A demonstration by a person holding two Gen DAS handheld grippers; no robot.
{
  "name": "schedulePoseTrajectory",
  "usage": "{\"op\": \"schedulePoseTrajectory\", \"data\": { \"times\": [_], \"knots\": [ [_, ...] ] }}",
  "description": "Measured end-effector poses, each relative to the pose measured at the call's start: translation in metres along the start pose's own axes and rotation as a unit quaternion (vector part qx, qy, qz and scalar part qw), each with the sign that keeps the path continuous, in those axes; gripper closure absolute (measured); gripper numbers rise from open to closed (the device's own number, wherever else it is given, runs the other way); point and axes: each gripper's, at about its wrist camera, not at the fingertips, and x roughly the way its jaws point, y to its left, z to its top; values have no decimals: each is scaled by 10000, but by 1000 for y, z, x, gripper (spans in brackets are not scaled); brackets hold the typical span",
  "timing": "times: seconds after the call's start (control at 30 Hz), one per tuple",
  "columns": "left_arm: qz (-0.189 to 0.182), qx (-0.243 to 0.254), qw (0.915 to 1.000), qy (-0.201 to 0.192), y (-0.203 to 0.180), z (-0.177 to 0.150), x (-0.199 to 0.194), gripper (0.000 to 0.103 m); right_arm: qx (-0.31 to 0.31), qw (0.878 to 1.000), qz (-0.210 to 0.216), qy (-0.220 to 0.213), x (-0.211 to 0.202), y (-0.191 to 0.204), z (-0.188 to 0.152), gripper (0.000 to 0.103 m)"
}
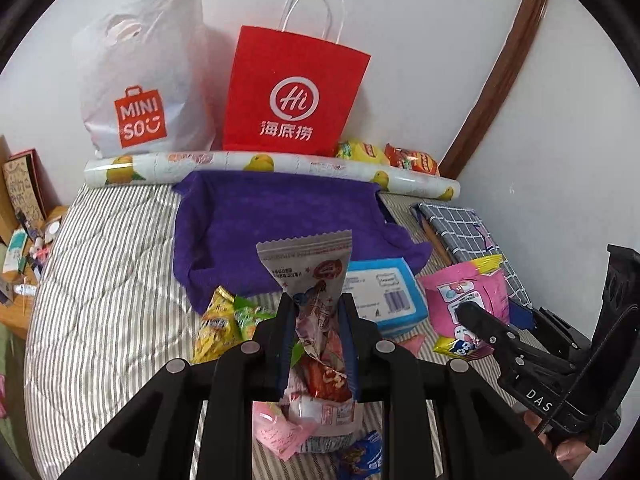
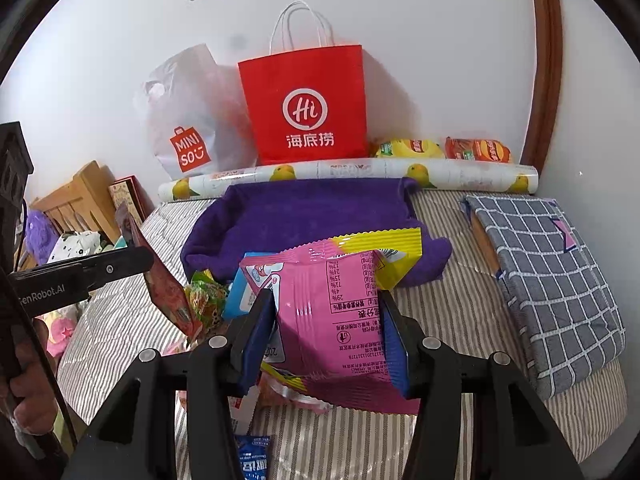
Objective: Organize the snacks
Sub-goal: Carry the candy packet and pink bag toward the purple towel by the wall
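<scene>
My left gripper (image 1: 316, 300) is shut on a silver and red snack packet (image 1: 316, 280), held upright above the striped bed; it also shows in the right wrist view (image 2: 160, 276). My right gripper (image 2: 326, 300) is shut on a pink and yellow snack bag (image 2: 332, 308), lifted over the bed; in the left wrist view the bag (image 1: 468, 292) sits at the right. A purple towel (image 1: 280, 232) lies spread behind both. Loose snacks lie below: a yellow packet (image 1: 214, 328), a green packet (image 1: 248, 316), a pink packet (image 1: 276, 432) and a blue packet (image 2: 252, 460).
A red paper bag (image 2: 308, 108) and a white Miniso bag (image 1: 144, 80) stand against the wall. A fruit-print roll (image 1: 272, 166) lies before them, with yellow (image 2: 408, 148) and red (image 2: 478, 150) chip bags behind. A blue box (image 1: 380, 292) and grey checked cloth (image 2: 552, 280) lie on the bed.
</scene>
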Motion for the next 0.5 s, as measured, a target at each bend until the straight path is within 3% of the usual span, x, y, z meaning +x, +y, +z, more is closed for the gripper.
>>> {"op": "schedulePoseTrajectory", "data": {
  "times": [0.5],
  "knots": [
    [193, 218, 9996, -58, -10, 51, 26, 82, -100, 9996, -1, -254, 23, -9, 53, 52]
  ]
}}
